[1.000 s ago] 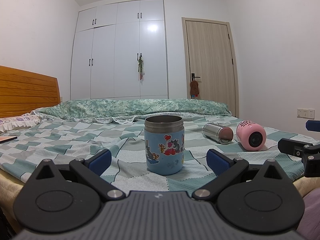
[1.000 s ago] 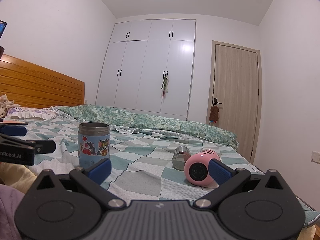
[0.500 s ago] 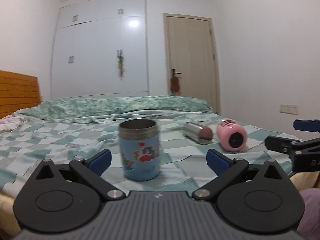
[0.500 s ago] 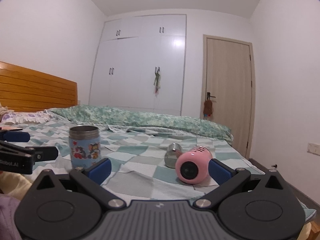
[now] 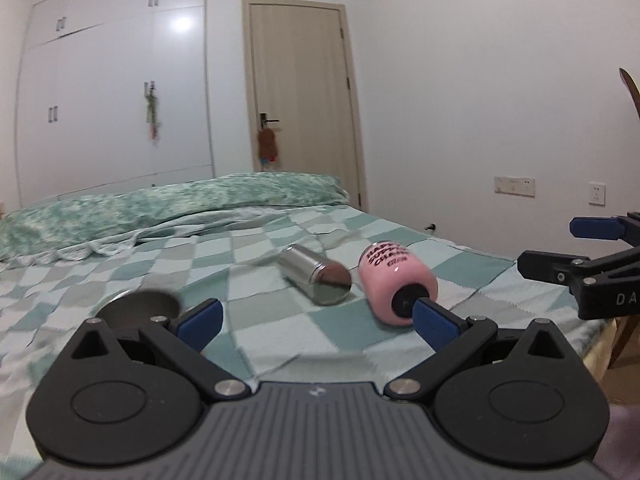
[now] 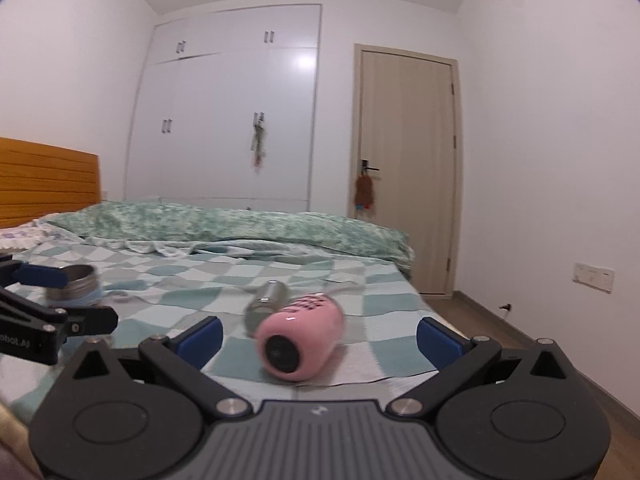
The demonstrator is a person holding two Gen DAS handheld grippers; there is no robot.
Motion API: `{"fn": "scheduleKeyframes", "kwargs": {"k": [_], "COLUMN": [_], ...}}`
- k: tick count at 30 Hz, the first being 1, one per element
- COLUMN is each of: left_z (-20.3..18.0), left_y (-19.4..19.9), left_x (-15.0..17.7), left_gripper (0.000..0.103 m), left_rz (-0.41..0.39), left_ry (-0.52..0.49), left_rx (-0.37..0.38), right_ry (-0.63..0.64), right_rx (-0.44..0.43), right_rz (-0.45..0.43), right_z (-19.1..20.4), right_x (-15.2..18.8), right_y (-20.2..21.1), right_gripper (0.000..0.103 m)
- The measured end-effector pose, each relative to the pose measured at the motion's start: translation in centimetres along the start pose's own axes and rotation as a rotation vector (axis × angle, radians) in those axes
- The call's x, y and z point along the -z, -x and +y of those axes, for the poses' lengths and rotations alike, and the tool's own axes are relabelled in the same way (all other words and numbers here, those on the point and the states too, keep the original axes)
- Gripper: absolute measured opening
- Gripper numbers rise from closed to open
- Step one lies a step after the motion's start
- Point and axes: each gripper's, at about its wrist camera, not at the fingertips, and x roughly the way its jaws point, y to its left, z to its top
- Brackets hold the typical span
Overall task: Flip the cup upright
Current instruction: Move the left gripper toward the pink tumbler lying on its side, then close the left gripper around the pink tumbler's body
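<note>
the left gripper (image 5: 316, 322) was swung rightward; the blue cup (image 5: 138, 310) was left by its left finger, the pink cup (image 5: 394, 286) brought nearer.

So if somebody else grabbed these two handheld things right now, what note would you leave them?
Left gripper: jaws open, empty, low over the bed.
Right gripper: jaws open, empty, facing the pink cup.
Blue cartoon cup: already upright, on the left side.
Pink cup: on its side, dark end toward the grippers.
Steel cup: on its side just beyond and left of the pink one.
Left to do: stand both up; the pink one looks nearest.
</note>
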Motion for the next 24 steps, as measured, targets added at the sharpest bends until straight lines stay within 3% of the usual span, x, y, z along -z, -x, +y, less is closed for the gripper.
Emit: {"fn": "scheduleKeyframes", "kwargs": {"k": [12, 24], "left_z": [-2.0, -2.6], "left_y": [-11.8, -24.1], "left_x": [-5.1, -6.5], "left_gripper": [0.103, 0.103], "left_rz": [0.194, 0.538], "left_ry": [-0.016, 0.084], "left_rx": [0.155, 0.309], "right_ry": [0.014, 0.094], "right_rx": [0.033, -0.041], "right_rz": [0.156, 0.327], "right_z": [-5.5, -8.6], "right_x": [-2.5, -2.3], "right_y": [-8.7, -16.6], "right_gripper": [0.103, 0.103]}}
